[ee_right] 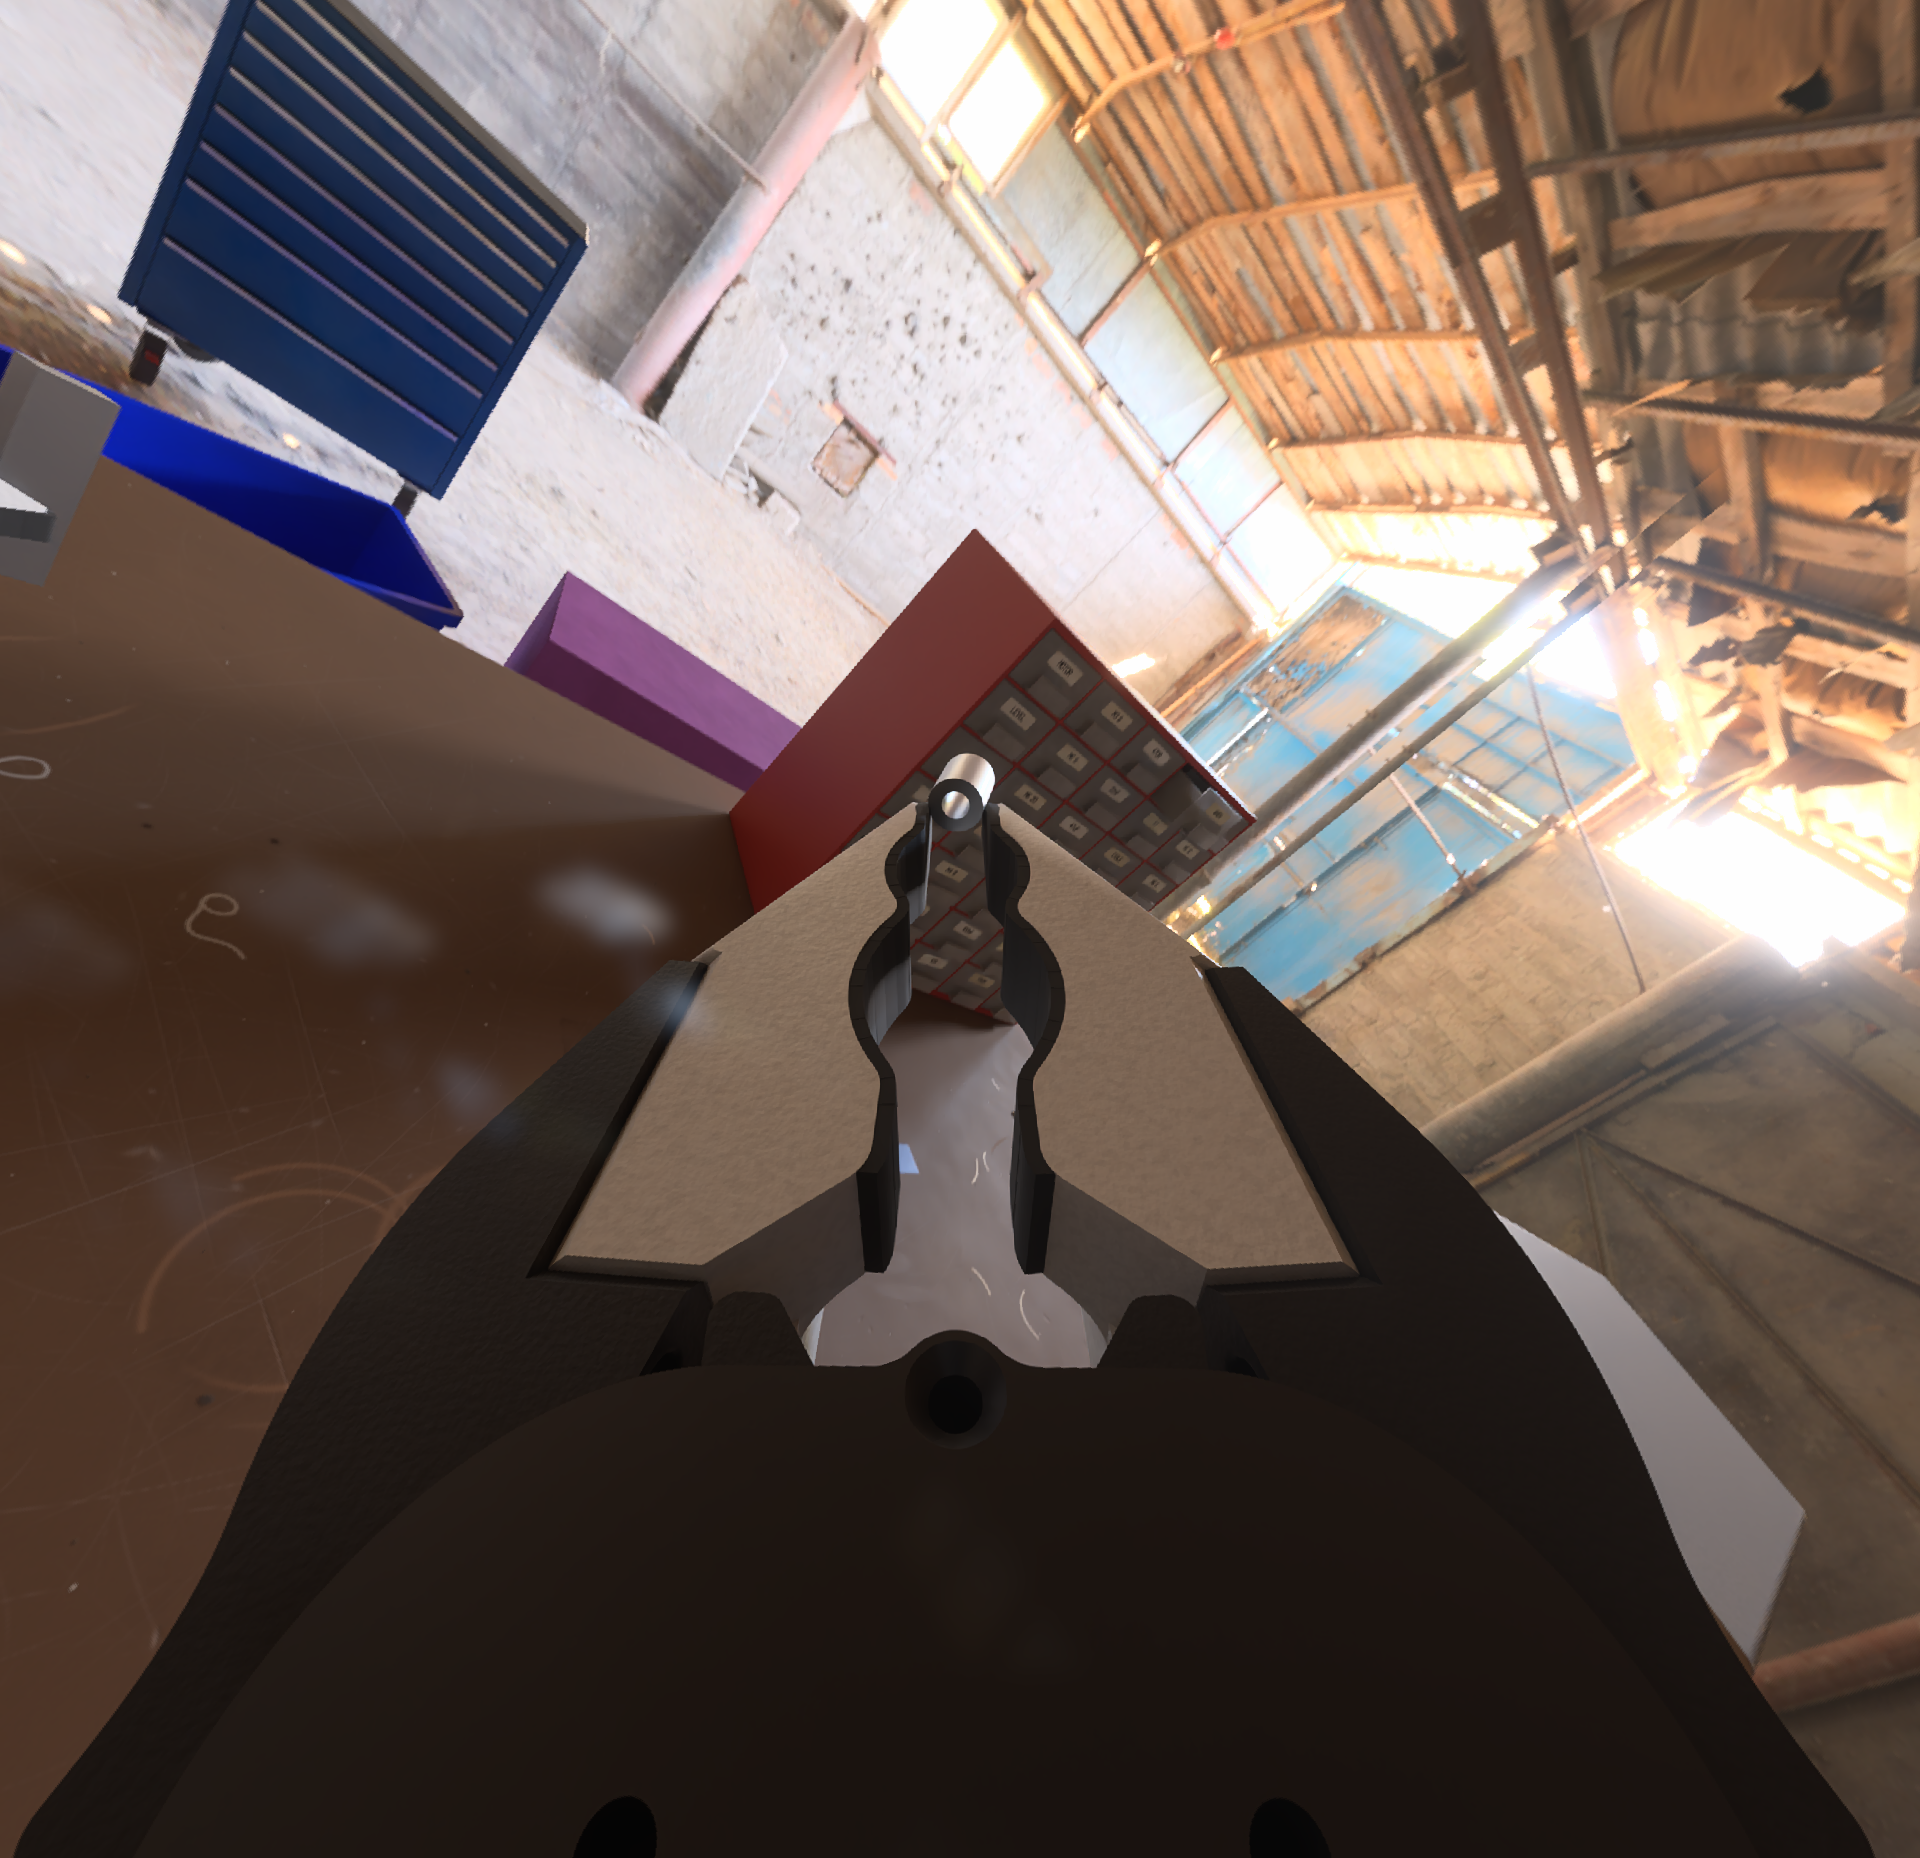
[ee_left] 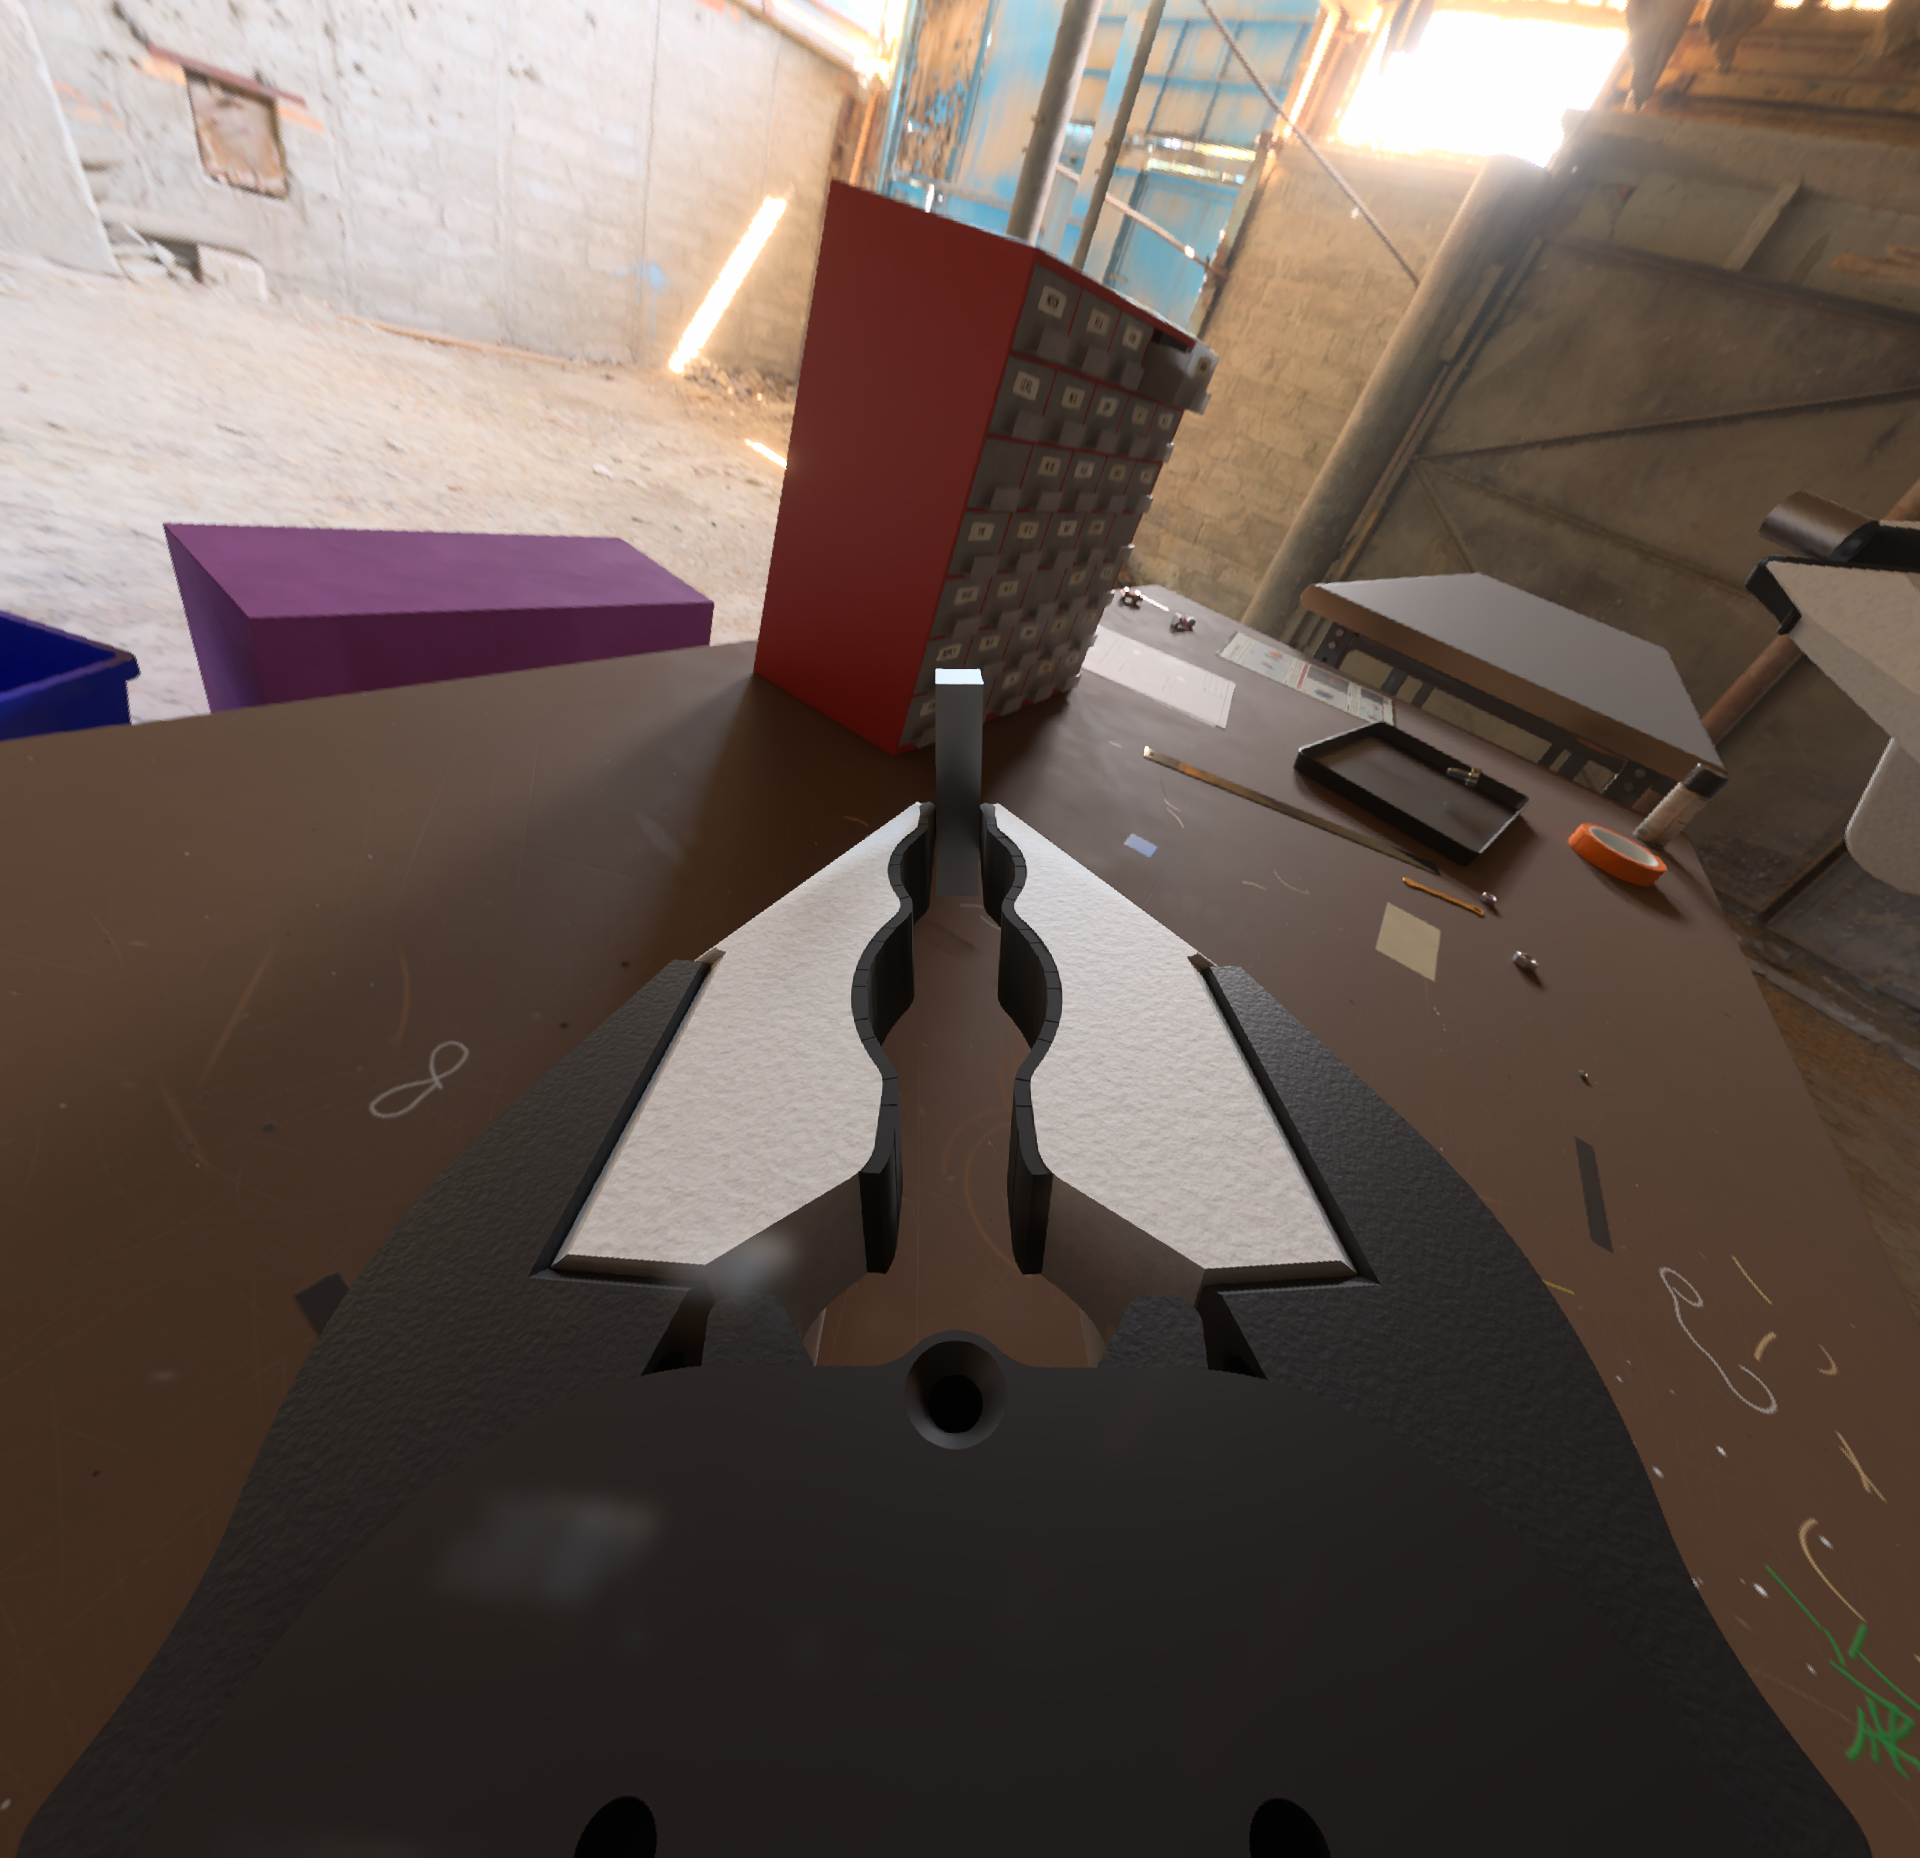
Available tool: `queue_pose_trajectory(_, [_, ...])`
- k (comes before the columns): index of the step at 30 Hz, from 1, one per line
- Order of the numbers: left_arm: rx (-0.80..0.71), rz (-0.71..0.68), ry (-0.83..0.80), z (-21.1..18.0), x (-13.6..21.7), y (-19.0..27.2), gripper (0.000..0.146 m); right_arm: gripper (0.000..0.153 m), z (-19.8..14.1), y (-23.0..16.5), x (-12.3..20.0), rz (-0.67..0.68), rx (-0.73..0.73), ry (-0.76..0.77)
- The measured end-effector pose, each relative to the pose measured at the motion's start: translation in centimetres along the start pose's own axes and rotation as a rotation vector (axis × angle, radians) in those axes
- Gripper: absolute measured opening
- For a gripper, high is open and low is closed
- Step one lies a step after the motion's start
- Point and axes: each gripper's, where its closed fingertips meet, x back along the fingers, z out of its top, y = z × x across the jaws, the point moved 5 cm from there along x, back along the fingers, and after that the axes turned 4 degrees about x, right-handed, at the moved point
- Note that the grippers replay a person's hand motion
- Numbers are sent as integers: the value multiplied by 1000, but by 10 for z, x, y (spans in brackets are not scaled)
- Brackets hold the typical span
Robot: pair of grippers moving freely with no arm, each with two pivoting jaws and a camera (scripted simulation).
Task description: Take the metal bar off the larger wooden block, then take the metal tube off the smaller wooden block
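In the left wrist view my left gripper point(ee_left: 957, 821) is shut on a grey metal bar point(ee_left: 957, 759), which stands upright from the fingertips above the brown table point(ee_left: 416, 925). In the right wrist view my right gripper point(ee_right: 957, 821) is shut on a shiny metal tube point(ee_right: 961, 792), seen end-on at the fingertips, held up in the air with the view tilted. Part of the other gripper point(ee_left: 1839, 603) shows at the right edge of the left wrist view, and at the left edge of the right wrist view point(ee_right: 42, 478). No wooden block is in view.
A red drawer cabinet point(ee_left: 883, 458) stands on the table just beyond the bar; it also shows in the right wrist view point(ee_right: 894, 728). A purple box point(ee_left: 416, 603) and blue bin point(ee_left: 52, 676) lie beyond the table edge. A black tray point(ee_left: 1403, 785), orange tape roll point(ee_left: 1619, 852) and ruler lie at the right.
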Motion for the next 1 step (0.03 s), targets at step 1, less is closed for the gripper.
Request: queue_pose_trajectory(1, [-5,0,13,2,1,1,8,9,1,1,1,-6,2,13])
